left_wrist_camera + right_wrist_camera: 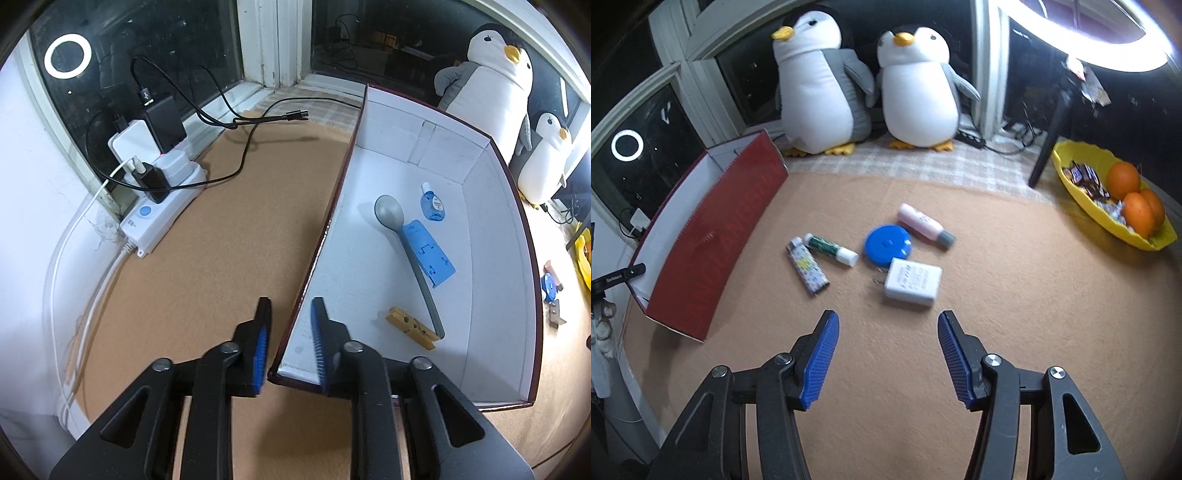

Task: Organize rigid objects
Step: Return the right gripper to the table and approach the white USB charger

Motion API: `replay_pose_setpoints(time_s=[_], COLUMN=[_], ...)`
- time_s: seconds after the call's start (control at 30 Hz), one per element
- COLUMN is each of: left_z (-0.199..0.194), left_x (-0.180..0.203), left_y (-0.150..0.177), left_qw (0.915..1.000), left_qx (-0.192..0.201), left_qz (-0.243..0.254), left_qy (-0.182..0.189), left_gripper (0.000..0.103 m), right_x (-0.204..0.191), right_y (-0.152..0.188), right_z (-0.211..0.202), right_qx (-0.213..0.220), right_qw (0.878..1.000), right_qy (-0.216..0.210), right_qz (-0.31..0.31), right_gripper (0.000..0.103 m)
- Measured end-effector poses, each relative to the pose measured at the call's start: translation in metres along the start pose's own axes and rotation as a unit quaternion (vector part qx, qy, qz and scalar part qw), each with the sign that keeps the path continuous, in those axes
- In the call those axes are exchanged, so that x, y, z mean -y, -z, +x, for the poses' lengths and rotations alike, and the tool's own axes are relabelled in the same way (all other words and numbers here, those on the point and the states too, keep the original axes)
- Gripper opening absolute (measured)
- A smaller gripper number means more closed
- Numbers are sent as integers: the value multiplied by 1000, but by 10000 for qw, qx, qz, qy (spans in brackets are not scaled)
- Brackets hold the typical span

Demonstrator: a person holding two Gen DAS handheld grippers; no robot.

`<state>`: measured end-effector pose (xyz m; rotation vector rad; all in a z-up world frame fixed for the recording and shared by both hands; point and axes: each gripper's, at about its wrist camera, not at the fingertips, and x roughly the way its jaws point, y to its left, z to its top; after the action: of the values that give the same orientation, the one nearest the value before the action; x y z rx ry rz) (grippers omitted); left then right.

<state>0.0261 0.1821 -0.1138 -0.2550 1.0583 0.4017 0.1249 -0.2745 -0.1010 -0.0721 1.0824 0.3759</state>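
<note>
A red box with a white inside (495, 280) holds a grey spoon (391, 214), a small blue bottle (431, 203), a flat blue plastic piece (428, 251) and a wooden clothespin (410, 328). My left gripper (291, 302) straddles the box's left wall near its front corner, with a gap between each pad and the wall. On the tan mat lie a white charger (912, 283), a blue round disc (887, 245), a pink bottle (925, 225), a green tube with a white cap (831, 249) and a patterned lighter (807, 269). My right gripper (887, 314) hangs open just short of the charger, holding nothing.
A power strip (159, 210) with plugs and black cables lies left of the box by the window. Two penguin plush toys (820, 85) stand at the back. A yellow bowl (1071, 177) with oranges and sweets sits far right, beside a black stand leg (1049, 144).
</note>
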Motion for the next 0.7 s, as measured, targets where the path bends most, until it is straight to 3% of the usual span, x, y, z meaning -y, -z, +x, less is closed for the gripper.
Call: replay_pose_setpoints(time_s=[0.07,0.27,0.47,0.7], left_z=[-1,-2,-2,-1], left_x=[2,4,4,5], left_y=[1,1,1,1], left_qw=[10000,10000,9999,9999], left_qx=[-5,-19,-32,-66], left_qz=[32,74,74,65], left_qy=[2,-37,-68,-108], left_gripper=[32,32,32,32], right_x=[10,25,12,-11], right_y=[6,15,1,-22], right_z=[3,13,32,57], right_qx=[-124,-294,-455,-661], right_qw=[9999,9993,9963,9838], right_qy=[69,223,328,384], right_qz=[65,49,-652,-1624], right_gripper=[52,52,52,52])
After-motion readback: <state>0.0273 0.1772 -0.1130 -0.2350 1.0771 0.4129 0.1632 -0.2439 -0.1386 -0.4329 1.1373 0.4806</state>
